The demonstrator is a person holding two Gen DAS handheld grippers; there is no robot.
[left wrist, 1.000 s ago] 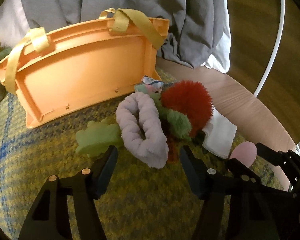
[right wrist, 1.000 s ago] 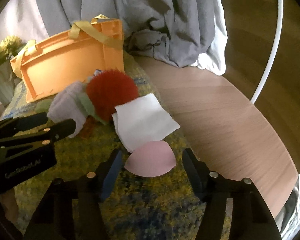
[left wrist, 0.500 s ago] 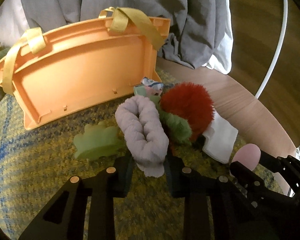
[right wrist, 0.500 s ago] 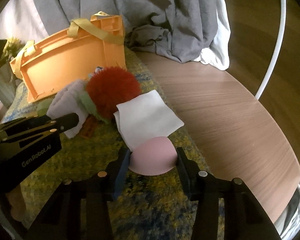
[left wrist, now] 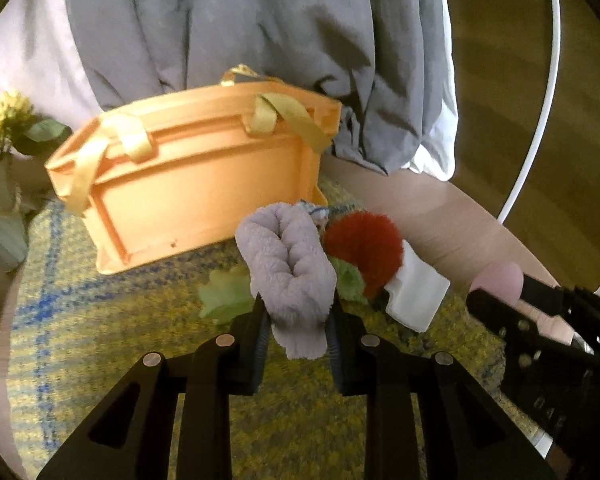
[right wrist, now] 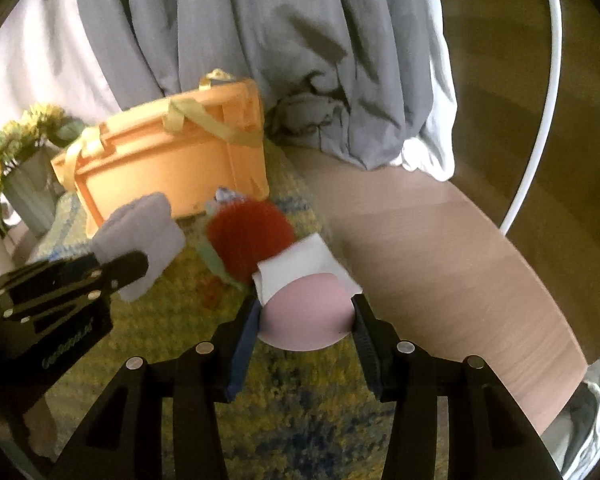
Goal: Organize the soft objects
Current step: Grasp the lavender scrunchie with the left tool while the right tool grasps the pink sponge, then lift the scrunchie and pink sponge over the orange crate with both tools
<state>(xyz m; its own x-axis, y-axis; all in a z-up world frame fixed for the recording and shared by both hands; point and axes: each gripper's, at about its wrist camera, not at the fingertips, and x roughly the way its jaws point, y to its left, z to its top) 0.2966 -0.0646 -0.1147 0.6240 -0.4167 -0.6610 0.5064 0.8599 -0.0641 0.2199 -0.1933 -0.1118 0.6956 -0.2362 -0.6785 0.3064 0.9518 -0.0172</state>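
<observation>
Left wrist view: the left gripper [left wrist: 298, 312] is clamped on the lower end of a lilac terry scrunchie [left wrist: 288, 264], which is held above the yellow woven mat [left wrist: 100, 340]. Behind it an orange basket [left wrist: 188, 184] with yellow ribbon handles is seen on the mat, and a red pompom [left wrist: 364, 248], a green plush piece [left wrist: 226, 294] and a white cloth [left wrist: 418, 294] lie just beside one another on the mat. In the right wrist view the right gripper [right wrist: 306, 316] is closed on a pink sponge [right wrist: 306, 314] — pads pressed to both its sides — with the white cloth directly behind it. A grey garment [right wrist: 280, 40] is draped at the back of the wooden table [right wrist: 440, 248].
</observation>
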